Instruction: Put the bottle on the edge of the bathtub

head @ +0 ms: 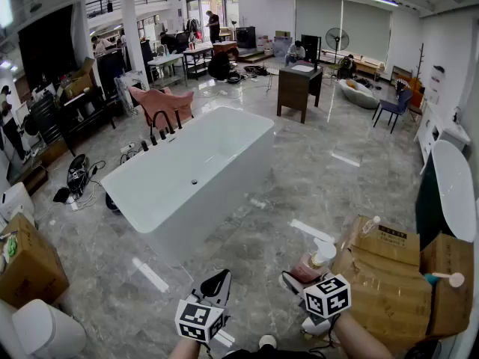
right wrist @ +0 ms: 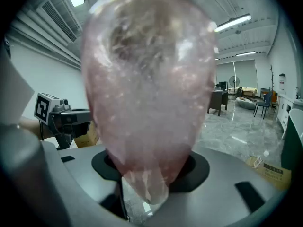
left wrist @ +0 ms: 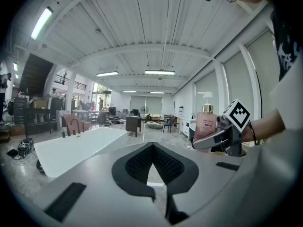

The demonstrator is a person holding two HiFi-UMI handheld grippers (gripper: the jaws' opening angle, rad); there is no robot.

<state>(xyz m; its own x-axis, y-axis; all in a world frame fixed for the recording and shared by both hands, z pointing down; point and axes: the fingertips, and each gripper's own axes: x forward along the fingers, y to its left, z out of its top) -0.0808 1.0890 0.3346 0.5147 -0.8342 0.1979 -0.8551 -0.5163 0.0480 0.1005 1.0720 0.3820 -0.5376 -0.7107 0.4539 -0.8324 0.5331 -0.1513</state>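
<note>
The pink pump bottle [right wrist: 149, 89] is filling the right gripper view so closely that it is blurring into a pale smear, hiding its label and much of the room behind. The right gripper [right wrist: 147, 171] is clamping its fingers on the bottle's lower body. In the head view the right gripper [head: 299, 277] and its marker cube are covering most of the bottle [head: 322, 254], leaving only the white pump head and a little pink showing near the frame's bottom edge, well apart from the white bathtub [head: 224, 189]. The left gripper view is supplying what those two lack: the bottle [left wrist: 207, 123] is standing upright in the right gripper [left wrist: 210, 137], with its gold collar and label showing, though the print is too small to read. The left gripper [left wrist: 152, 148] is showing its fingers drawn together at the tips with nothing between them. Cardboard boxes [head: 389, 271] are crowding the bottle's right side, and grey marble floor [head: 299, 170] is lying between the grippers and the bathtub [left wrist: 71, 148].
</note>
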